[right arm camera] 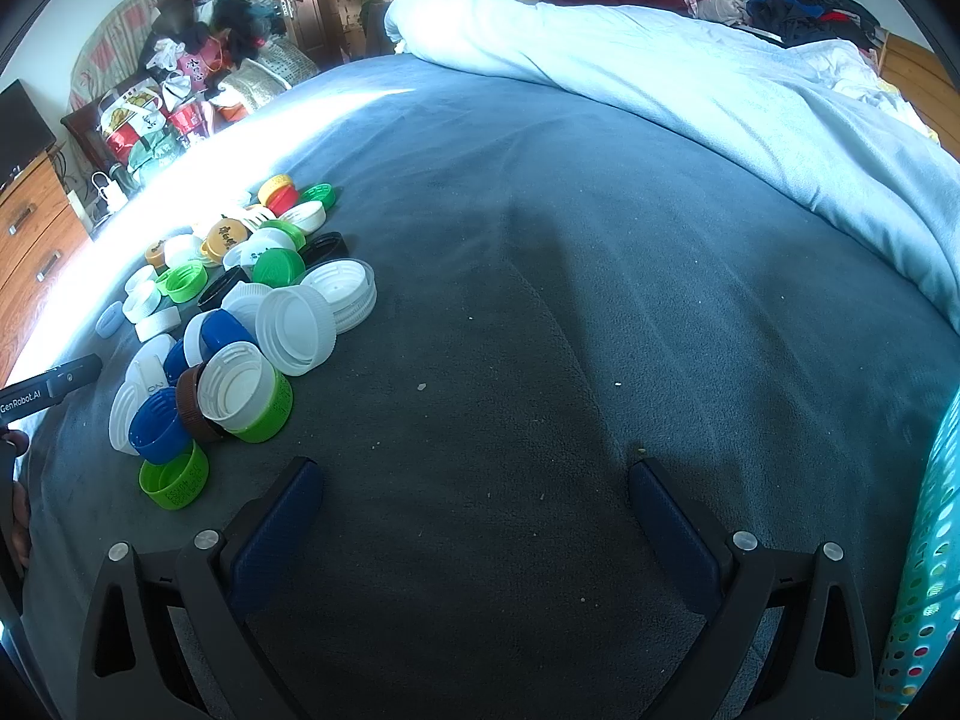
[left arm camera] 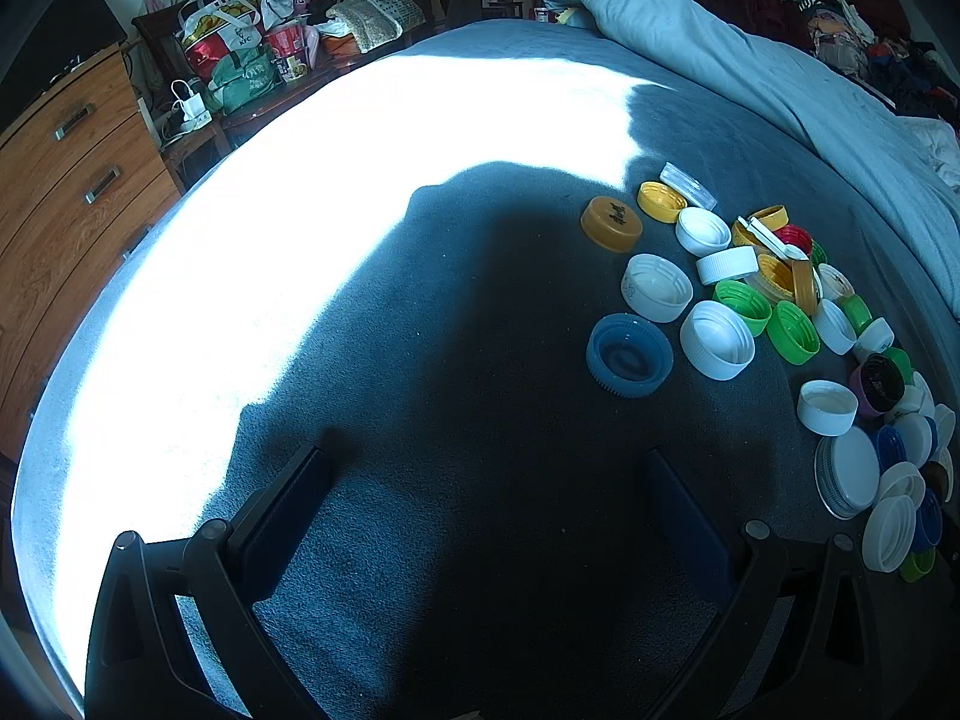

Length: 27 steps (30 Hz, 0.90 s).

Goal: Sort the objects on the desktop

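1. I held my left gripper (left arm camera: 480, 510) low over the grey-blue blanket (left arm camera: 420, 360), its two fingers spread wide with nothing between them.
2. My right gripper (right arm camera: 474, 510) was the same: fingers well apart, only bare blanket in the gap.
3. The pile of bottle caps (right arm camera: 240, 312) lay on the blanket between my two hands, at about ten o'clock from the right gripper and at about two o'clock from the left.
4. The heap ran as a long band away from me, its long axis pointing roughly from six towards twelve o'clock in both views.
5. From the left, the nearest loose piece was a blue cap (left arm camera: 629, 355), open side up, standing a little apart from the white caps (left arm camera: 717, 341) beside it.
6. From the right, a green cap (right arm camera: 174, 477) lay at the near end of the heap, close to the left finger.
7. A turquoise basket (right arm camera: 924, 570) stood at three o'clock of the right gripper, at the picture's edge.
8. I judged the right hand nearer to both heap and basket, so the green cap looked the easier first pick.
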Motion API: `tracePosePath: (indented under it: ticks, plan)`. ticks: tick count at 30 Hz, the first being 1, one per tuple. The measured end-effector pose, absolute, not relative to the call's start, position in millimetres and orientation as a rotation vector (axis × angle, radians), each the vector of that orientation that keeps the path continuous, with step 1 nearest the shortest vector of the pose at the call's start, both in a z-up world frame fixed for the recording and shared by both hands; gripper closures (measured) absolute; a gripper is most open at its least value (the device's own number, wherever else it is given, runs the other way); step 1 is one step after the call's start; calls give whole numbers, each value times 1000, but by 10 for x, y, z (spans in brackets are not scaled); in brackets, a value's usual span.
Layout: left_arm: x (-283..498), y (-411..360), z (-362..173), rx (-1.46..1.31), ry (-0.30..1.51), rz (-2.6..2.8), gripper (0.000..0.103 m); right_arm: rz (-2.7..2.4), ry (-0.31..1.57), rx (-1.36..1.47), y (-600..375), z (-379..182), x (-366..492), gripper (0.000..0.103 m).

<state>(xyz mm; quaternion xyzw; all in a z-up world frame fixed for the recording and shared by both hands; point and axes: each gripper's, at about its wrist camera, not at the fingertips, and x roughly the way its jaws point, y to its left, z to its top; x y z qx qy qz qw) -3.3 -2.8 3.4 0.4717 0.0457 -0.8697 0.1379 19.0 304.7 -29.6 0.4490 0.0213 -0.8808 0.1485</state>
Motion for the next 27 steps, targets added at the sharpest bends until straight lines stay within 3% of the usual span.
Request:
tracePosePath:
  ticks: [27]
  plan:
    - [-15,-26,9,1364,127,-2514,1,-2532,61,1292,3044,-291,194,0]
